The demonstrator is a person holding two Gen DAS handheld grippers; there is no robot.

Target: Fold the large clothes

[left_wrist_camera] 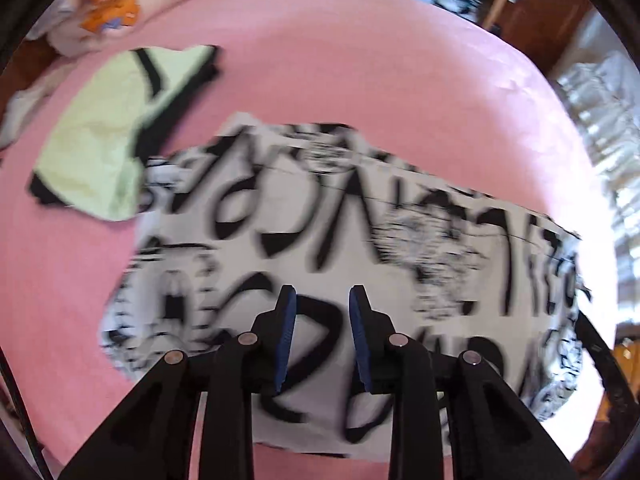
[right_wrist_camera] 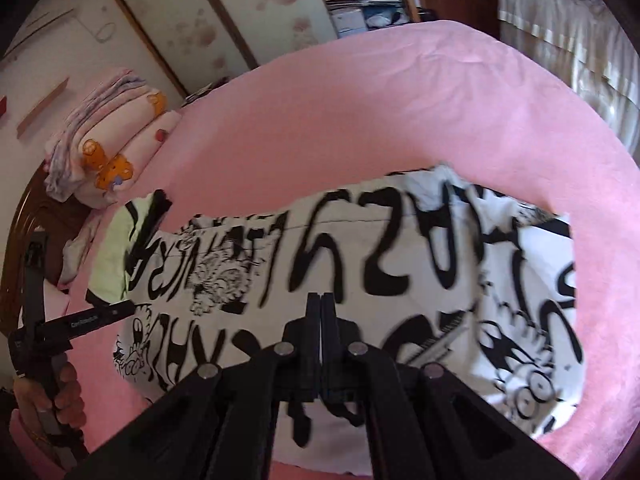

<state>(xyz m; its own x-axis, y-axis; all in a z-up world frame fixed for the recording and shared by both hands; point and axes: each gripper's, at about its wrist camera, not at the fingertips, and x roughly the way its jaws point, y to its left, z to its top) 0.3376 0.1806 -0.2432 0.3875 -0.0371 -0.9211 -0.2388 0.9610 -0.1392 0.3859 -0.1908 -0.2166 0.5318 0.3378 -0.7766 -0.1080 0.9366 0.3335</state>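
- Presently, the black-and-white printed garment [left_wrist_camera: 340, 232] lies spread across the pink bed [left_wrist_camera: 360, 60], apparently doubled over once, its near edge just below both tools.
- Left tool [left_wrist_camera: 322, 300]: jaws part-way open, nothing between the blue pads; it hangs above the cloth.
- Right tool [right_wrist_camera: 320, 300]: jaws fully together, no cloth seen caught in them.
- Handling, as judged: light, limp cotton-like fabric, sure to sag and drag; best pinched at corners or along a hem, both ends together.
- Surroundings, left to right: a stack of folded bedding [right_wrist_camera: 112, 140] at the bed's far left; a pale green garment [left_wrist_camera: 116, 128] partly under the printed one's left end, liable to be dragged along; curtains [left_wrist_camera: 600, 128] to the right, well apart.
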